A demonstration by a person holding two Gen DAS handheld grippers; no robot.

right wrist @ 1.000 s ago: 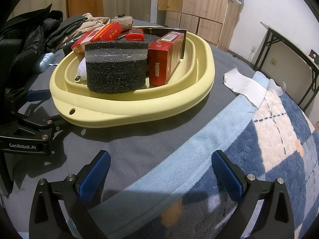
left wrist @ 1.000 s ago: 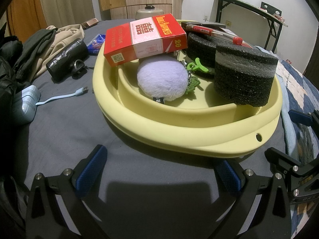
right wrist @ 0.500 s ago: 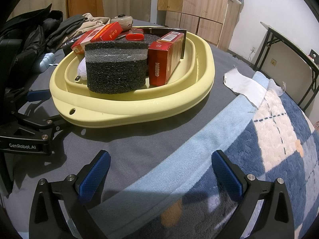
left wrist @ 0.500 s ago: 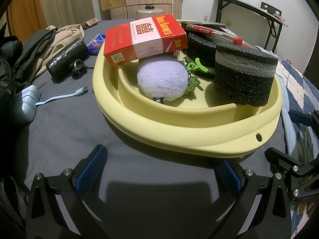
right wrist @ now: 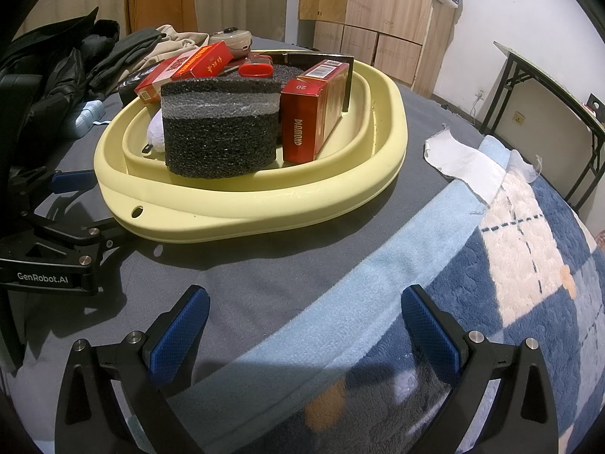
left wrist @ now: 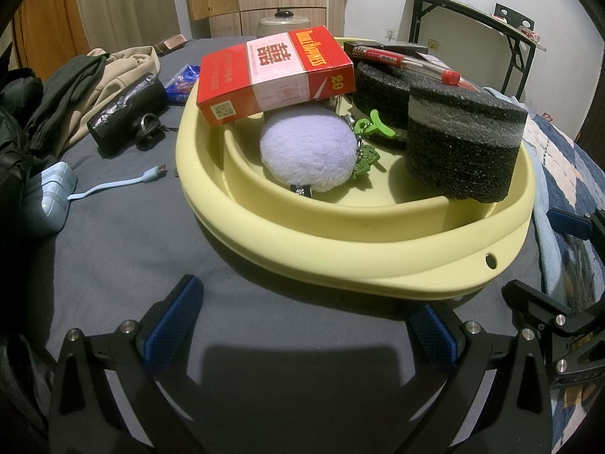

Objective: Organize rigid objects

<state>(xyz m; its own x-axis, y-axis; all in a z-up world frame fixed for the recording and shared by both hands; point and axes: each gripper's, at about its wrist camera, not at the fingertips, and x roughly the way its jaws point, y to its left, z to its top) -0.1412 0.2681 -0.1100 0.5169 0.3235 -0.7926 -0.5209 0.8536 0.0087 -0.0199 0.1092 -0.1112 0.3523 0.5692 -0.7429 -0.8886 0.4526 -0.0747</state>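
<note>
A pale yellow basin [left wrist: 340,249] [right wrist: 264,208] lies on the grey bed cover. Inside it a red and white carton [left wrist: 272,72] leans on a lilac plush ball [left wrist: 306,149]. Beside these are a green clip [left wrist: 374,123], black foam blocks [left wrist: 461,147] [right wrist: 219,125], red pens [left wrist: 401,60] and an upright red box [right wrist: 314,109]. My left gripper [left wrist: 302,321] stands open just short of the basin's near rim, holding nothing. My right gripper [right wrist: 302,314] is open over the bed cover and the blue blanket, apart from the basin.
Left of the basin lie a black pouch [left wrist: 124,109], a light blue charger with cable [left wrist: 53,193] and piled clothes [left wrist: 75,87]. A blue and white blanket [right wrist: 491,283] and a white cloth [right wrist: 465,159] cover the right side. A black folding table [left wrist: 472,26] stands by the wall.
</note>
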